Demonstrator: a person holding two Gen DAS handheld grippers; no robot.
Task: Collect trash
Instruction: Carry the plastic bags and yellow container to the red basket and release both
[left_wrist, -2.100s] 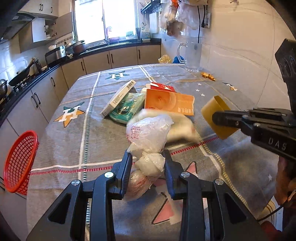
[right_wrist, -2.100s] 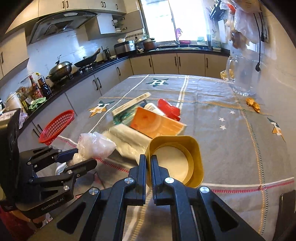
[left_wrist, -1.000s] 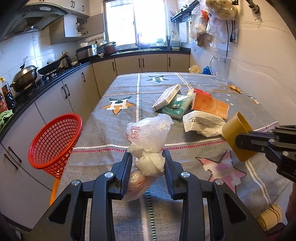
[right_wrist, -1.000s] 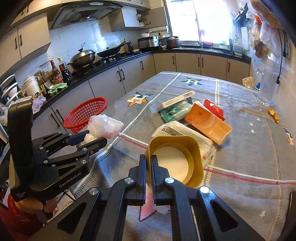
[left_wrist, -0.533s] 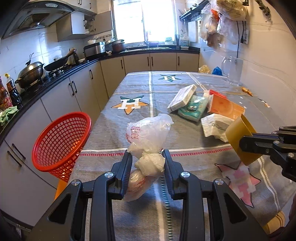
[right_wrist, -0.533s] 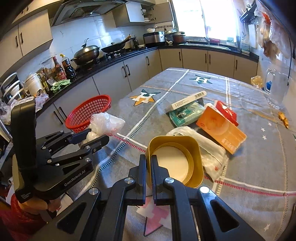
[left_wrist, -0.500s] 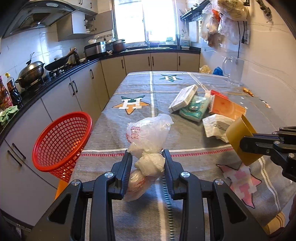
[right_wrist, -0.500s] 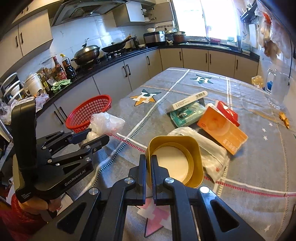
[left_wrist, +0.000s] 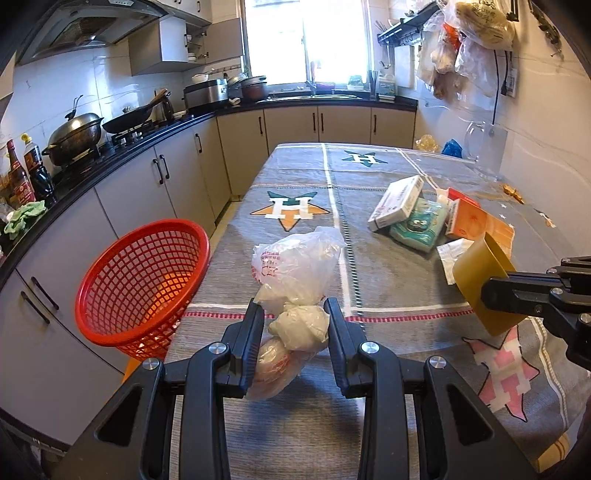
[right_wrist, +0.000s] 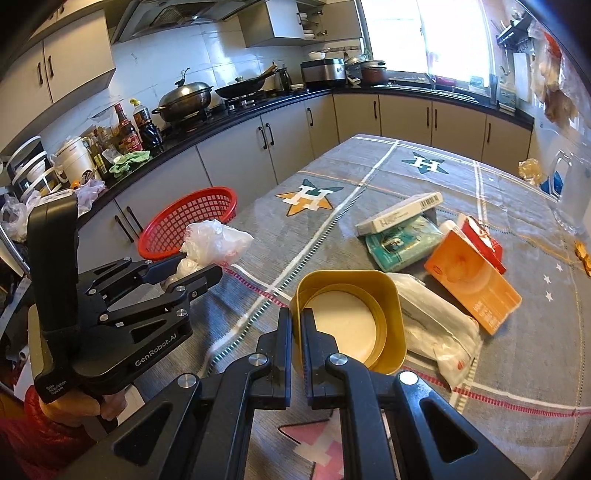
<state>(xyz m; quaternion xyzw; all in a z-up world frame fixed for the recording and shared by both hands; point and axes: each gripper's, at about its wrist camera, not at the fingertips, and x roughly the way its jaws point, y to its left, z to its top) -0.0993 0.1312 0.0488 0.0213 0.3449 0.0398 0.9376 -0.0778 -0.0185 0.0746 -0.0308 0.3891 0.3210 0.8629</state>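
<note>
A person is holding a pair of black tongs in each hand above a worktop (left_wrist: 388, 280) covered with a grey cloth printed with stars. The left tongs (left_wrist: 293, 334) are clamping a knotted, crumpled white plastic bag (left_wrist: 295, 273) with red print, pressing on it from both sides so that it is hanging clear of the cloth. The right tongs (right_wrist: 297, 332) are closed tight on the near rim of a mustard-yellow square cup (right_wrist: 351, 319) with a white inside, tipping its mouth toward the camera. A red mesh basket (left_wrist: 144, 282) is standing just beyond the worktop's left edge, beside the grey kitchen cabinets, and the bag is hanging near it, to its right. Farther along the worktop from the basket, toward the wall, more items are lying in a loose cluster: a flat white carton (right_wrist: 400, 214) resting on a teal packet (right_wrist: 400, 242), an orange box (right_wrist: 472, 284) touching a red box (right_wrist: 482, 236), and a crinkled white wrapper (right_wrist: 436, 328) just behind the cup. A hand (right_wrist: 79, 408) at a red sleeve is gripping the left tongs' handle.
</note>
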